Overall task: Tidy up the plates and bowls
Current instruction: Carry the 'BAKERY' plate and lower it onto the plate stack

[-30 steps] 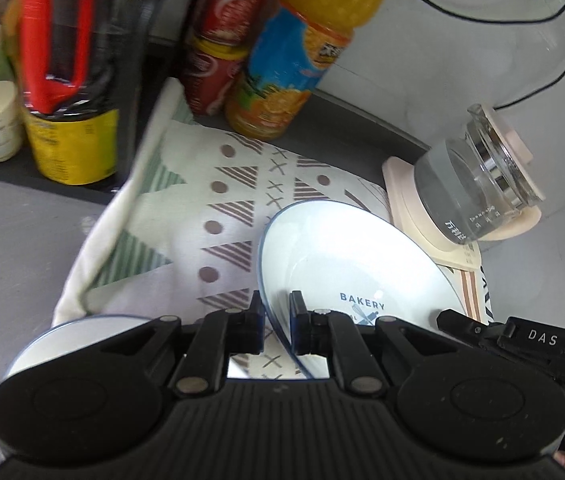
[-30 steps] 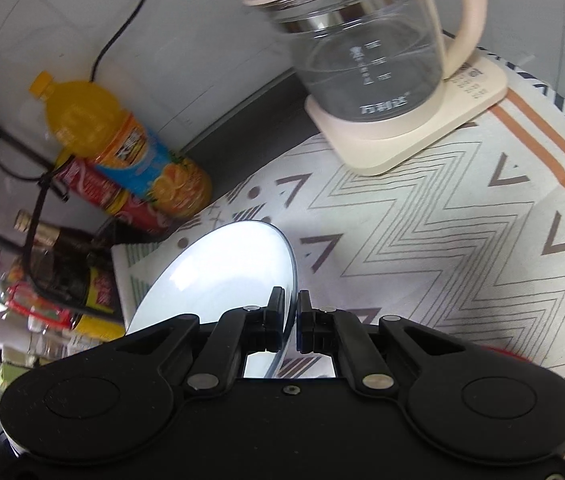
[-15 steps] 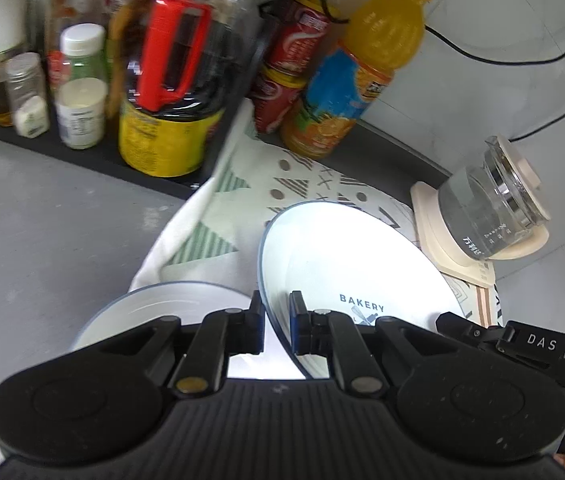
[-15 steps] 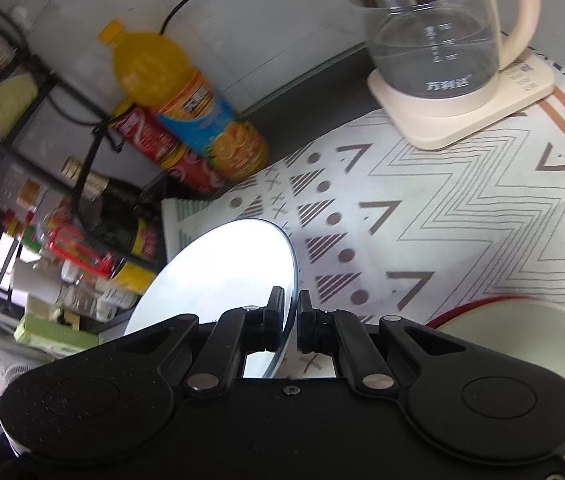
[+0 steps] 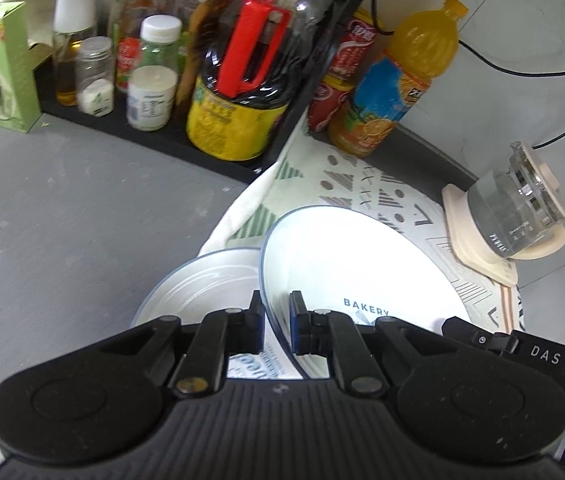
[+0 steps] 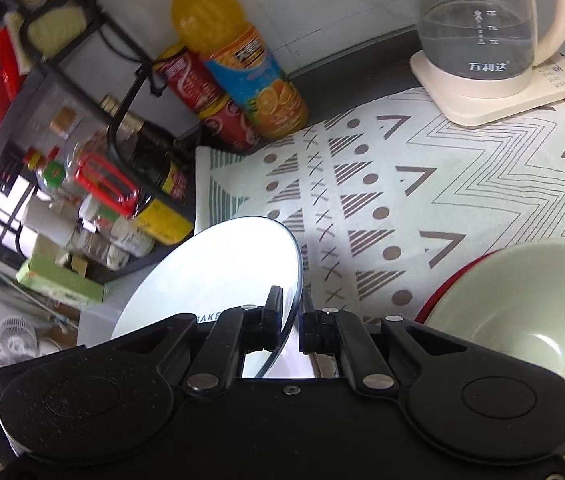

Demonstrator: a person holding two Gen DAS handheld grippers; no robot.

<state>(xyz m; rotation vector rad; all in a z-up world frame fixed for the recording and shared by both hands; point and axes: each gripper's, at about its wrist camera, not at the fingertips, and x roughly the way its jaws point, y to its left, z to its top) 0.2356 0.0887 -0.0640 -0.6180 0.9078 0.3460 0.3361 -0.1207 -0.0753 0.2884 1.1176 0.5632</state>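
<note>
Both grippers, left [image 5: 275, 322] and right [image 6: 291, 320], pinch opposite rims of the white plate [image 5: 346, 264], holding it tilted in the air above another plate [image 5: 202, 284] on the cloth [image 6: 422, 184].

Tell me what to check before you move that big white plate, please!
1. Left gripper shut on the BAKERY plate rim: ok.
2. Right gripper shut on the opposite rim: ok.
3. Plate lifted off the patterned cloth: cannot tell.
4. Second plate below, visible part bare: ok.
5. Glass kettle well apart: ok.
6. Green bowl clear of the right gripper: cannot tell.
</note>
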